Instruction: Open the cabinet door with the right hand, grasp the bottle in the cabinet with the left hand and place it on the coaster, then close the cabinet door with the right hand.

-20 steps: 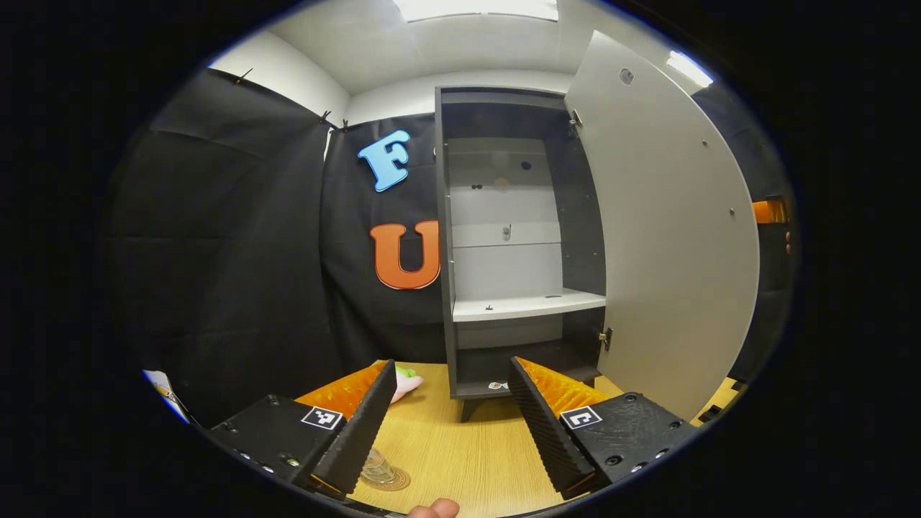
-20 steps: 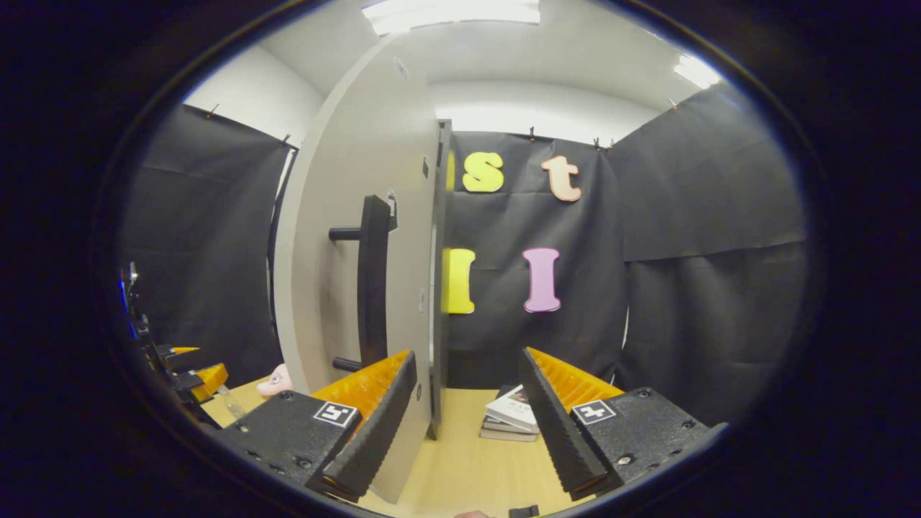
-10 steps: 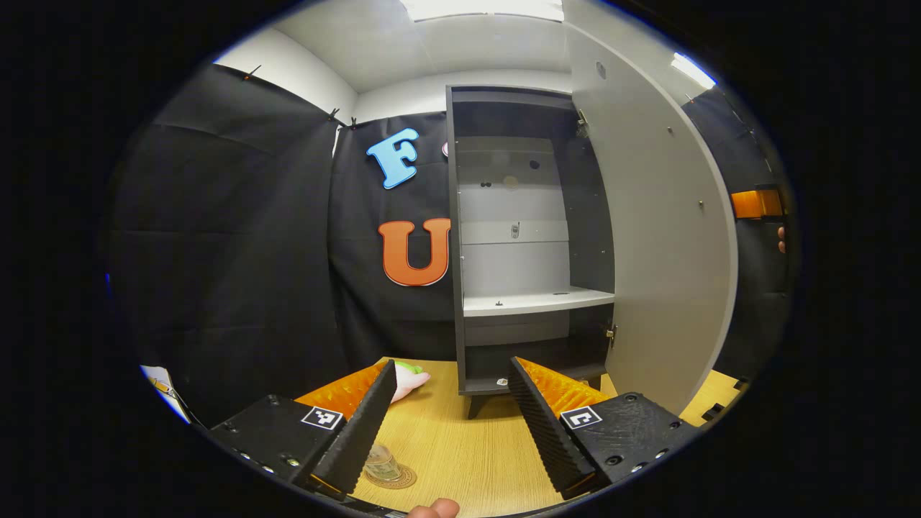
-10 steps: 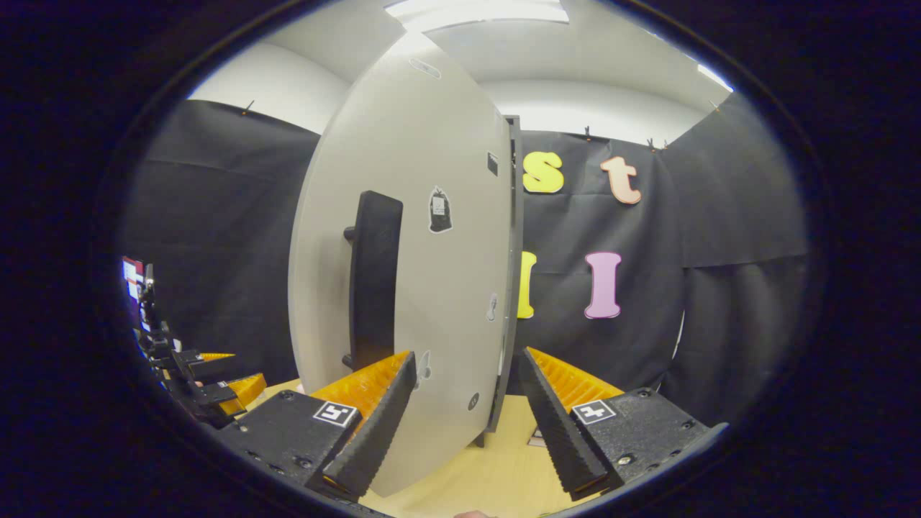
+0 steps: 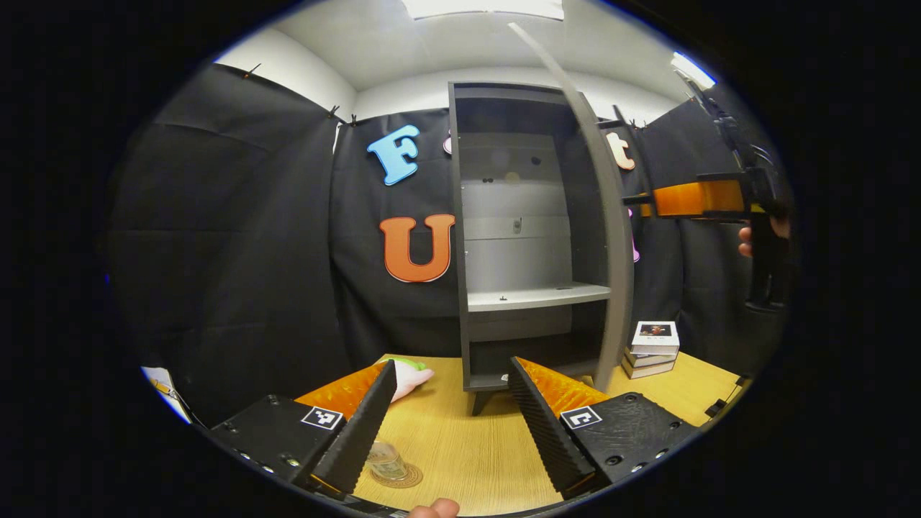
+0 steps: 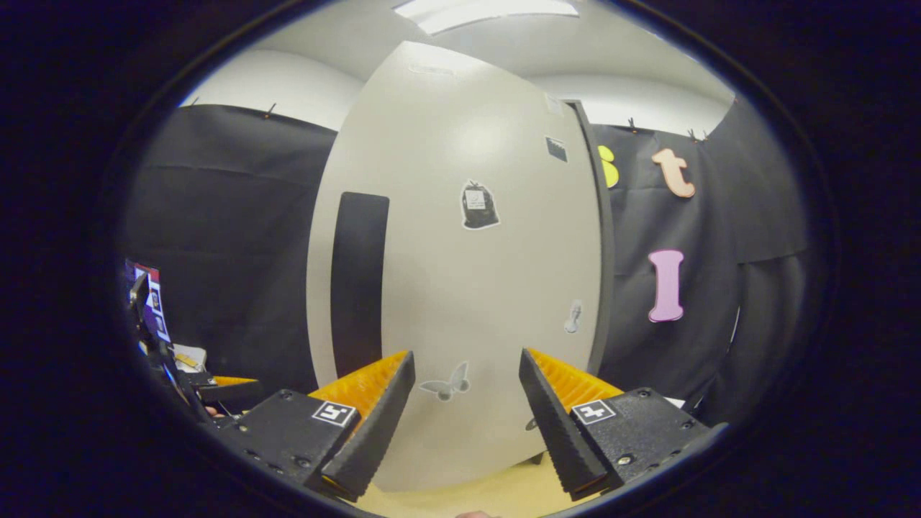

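The dark cabinet (image 5: 460, 237) stands open on the wooden table, its pale shelf (image 5: 536, 296) bare. I see its grey door (image 5: 611, 237) edge-on in the left gripper view. A small clear bottle (image 5: 385, 460) stands on a round coaster (image 5: 406, 478), partly behind my left finger. My left gripper (image 5: 452, 367) is open and holds nothing. In the right gripper view the door's outer face (image 6: 468, 288) with its dark handle (image 6: 356, 280) is close in front of my open right gripper (image 6: 466, 356). The right gripper (image 5: 658, 205) also shows beside the door, a hand behind it.
A stack of books (image 5: 651, 345) lies on the table right of the cabinet. A pink and green soft toy (image 5: 410, 378) lies left of the cabinet's foot. The other gripper (image 6: 223, 388) shows low at the left of the right gripper view.
The door has swung from wide open to about half shut. The right gripper has moved round to face its outer side. The left gripper has hardly moved.
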